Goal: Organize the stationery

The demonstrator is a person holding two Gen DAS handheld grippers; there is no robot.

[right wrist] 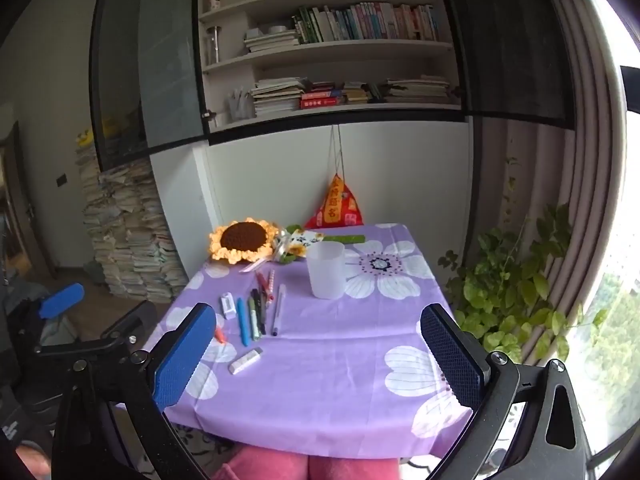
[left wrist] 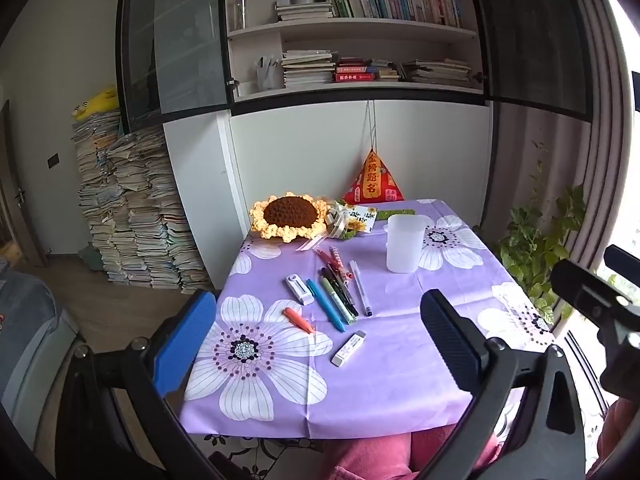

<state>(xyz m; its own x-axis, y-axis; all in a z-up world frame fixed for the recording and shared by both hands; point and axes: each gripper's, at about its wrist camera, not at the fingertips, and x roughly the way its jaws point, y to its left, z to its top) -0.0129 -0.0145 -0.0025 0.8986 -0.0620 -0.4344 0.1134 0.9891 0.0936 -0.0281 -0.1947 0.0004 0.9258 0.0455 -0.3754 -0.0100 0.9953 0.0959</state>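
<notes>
Several pens [left wrist: 340, 292] lie in a row on the purple flowered tablecloth [left wrist: 384, 380], with a blue pen [left wrist: 326, 306], a white correction tape [left wrist: 299, 289], an orange marker [left wrist: 298, 320] and a white eraser [left wrist: 349, 348] around them. A translucent white cup [left wrist: 403, 243] stands upright behind them. In the right wrist view the pens [right wrist: 258, 312], the eraser [right wrist: 245, 360] and the cup [right wrist: 326, 269] show too. My left gripper [left wrist: 320, 348] is open and empty above the table's near edge. My right gripper [right wrist: 320, 356] is open and empty, beside it.
A crocheted sunflower [left wrist: 290, 215], a small bouquet [left wrist: 352, 222] and a red pyramid pouch [left wrist: 374, 182] sit at the table's far edge by the wall. Stacks of books [left wrist: 132, 216] stand left. A leafy plant [right wrist: 516, 288] stands right. Pink-clad legs [right wrist: 312, 466] are under the front edge.
</notes>
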